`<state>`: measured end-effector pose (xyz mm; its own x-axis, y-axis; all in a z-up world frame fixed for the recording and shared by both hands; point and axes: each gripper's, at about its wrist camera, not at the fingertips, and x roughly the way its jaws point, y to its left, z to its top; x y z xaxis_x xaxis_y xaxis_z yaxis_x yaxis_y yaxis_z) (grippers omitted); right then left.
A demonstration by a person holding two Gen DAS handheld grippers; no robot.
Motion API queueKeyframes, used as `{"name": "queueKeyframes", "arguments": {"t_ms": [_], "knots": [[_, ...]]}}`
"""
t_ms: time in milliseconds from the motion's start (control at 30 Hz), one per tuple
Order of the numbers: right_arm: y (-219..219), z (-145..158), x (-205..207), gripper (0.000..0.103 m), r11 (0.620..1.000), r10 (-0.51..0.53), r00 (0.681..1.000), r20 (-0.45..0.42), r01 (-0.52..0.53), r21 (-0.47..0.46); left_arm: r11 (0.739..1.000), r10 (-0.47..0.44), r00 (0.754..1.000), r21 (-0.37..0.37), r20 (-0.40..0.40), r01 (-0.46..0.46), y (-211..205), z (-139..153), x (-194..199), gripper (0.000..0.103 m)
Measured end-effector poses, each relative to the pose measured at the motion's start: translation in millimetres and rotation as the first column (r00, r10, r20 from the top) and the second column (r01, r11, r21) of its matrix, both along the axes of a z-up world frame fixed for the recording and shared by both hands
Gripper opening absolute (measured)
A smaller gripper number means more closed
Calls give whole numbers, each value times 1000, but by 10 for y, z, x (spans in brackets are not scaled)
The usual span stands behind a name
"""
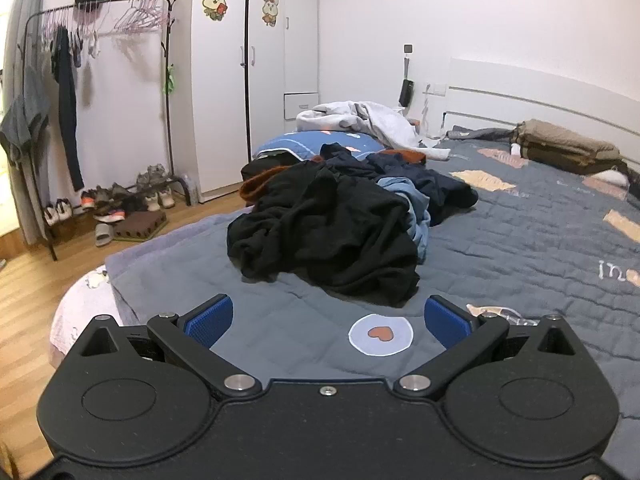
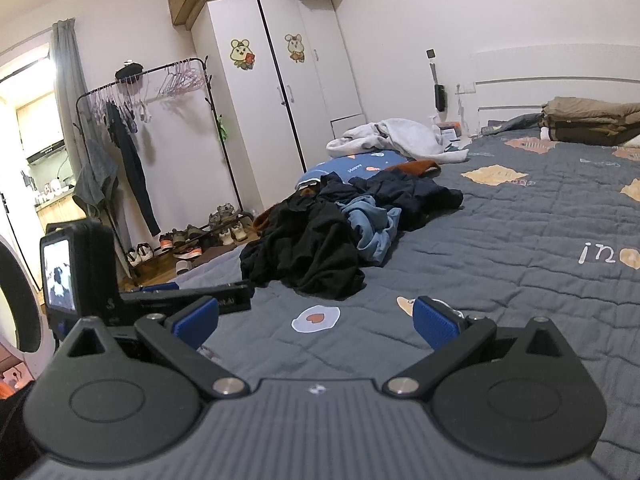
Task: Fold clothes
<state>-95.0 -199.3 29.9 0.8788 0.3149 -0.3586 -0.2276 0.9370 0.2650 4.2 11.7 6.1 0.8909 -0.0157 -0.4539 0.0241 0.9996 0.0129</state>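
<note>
Left to right: clothes rack (image 1: 96, 92) by the wall, wardrobe (image 1: 244, 72), then the bed (image 1: 520, 240) under a grey quilt. The task's thing, a heap of unfolded clothes (image 1: 336, 216), lies near the bed's left edge, a black garment (image 2: 308, 252) frontmost and a light blue garment (image 2: 372, 228) beside it. Left claw (image 1: 328, 320) and right claw (image 2: 316, 320) both hover low over the quilt short of the heap, jaws spread wide, holding nothing. Likely hazards: the tangled pieces may lift together, or the quilt may be pinched with the cloth. Open quilt to the right gives ample folding room; the left bed edge is close, so cloth may slide to the floor.
</note>
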Motion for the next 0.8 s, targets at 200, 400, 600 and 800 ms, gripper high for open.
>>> {"name": "queueKeyframes", "arguments": {"t_ms": [200, 400, 600, 800], "knots": [[-8, 7, 9, 103, 1000, 2, 1000, -1, -2, 5, 1000, -11, 1000, -23, -14, 10, 60, 14, 35, 99], [2, 20, 51, 103, 1000, 5, 1000, -8, -5, 22, 999, -18, 1000, -36, -2, 18, 109, 42, 56, 97], [47, 41, 169, 103, 1000, 11, 1000, -25, -11, -6, 999, -15, 1000, -42, 10, 15, 145, 75, 64, 100], [80, 29, 462, 103, 999, 31, 999, -34, -32, -39, 999, -15, 999, -42, 42, 17, 186, 150, 67, 103]]}}
